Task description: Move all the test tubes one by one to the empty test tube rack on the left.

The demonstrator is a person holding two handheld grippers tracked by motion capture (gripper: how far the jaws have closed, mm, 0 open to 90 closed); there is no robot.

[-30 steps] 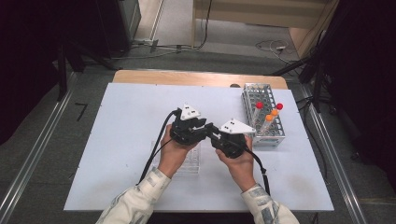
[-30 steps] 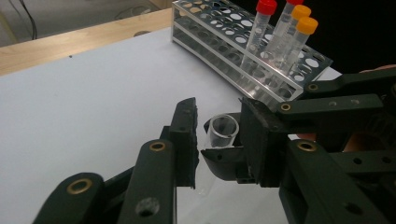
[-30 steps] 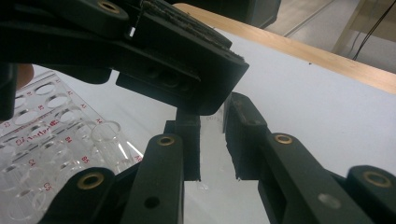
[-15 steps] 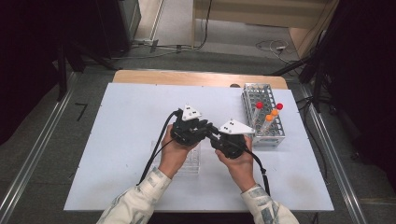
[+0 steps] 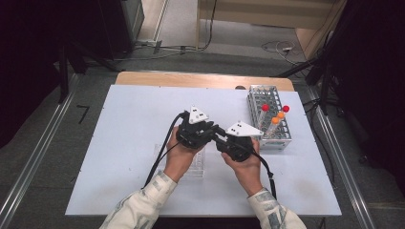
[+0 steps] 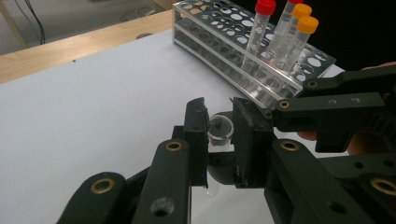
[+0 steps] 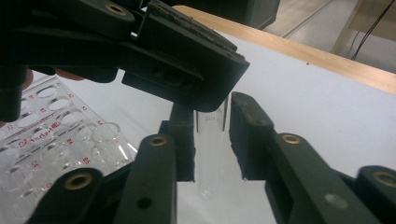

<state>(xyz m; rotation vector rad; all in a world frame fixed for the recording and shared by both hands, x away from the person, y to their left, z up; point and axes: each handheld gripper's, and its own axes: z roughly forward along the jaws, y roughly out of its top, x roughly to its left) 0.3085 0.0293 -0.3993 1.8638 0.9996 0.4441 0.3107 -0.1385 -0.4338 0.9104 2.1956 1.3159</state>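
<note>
**Two grippers meet on one clear tube beside the metal rack**

The landmark is the metal test-tube rack [image 5: 269, 117], standing at the far right of the white table [image 5: 119, 124]. In it stand capped tubes: a red-capped tube [image 6: 258, 32] and an orange-capped tube [image 6: 295, 44] close together near the rack's near end, with another orange cap and another red one just behind them.

Just to the left of the rack, toward the table's middle, both hands hold their tools nose to nose. The left gripper [image 5: 210, 130] and the right gripper [image 5: 220, 139] touch or nearly touch there, each with a grey three-cornered plate on top.

In the left gripper view, the left gripper [image 6: 219, 133] has its jaws closed in on the open mouth end of a clear test tube [image 6: 218, 128], and the right gripper's black jaws come in from the side nearer the rack, pressed against that same spot. In the right gripper view, the right gripper [image 7: 211, 135] has its jaws on either side of the tube's body [image 7: 211, 154]; a narrow gap shows along each side, so I cannot tell whether it presses the tube.

A clear plastic rack [image 5: 197, 162] lies on the table on the person's side of the grippers, left of the metal rack, partly under the left hand [image 5: 180, 155]. The right hand [image 5: 246, 167] sits between it and the metal rack.
</note>
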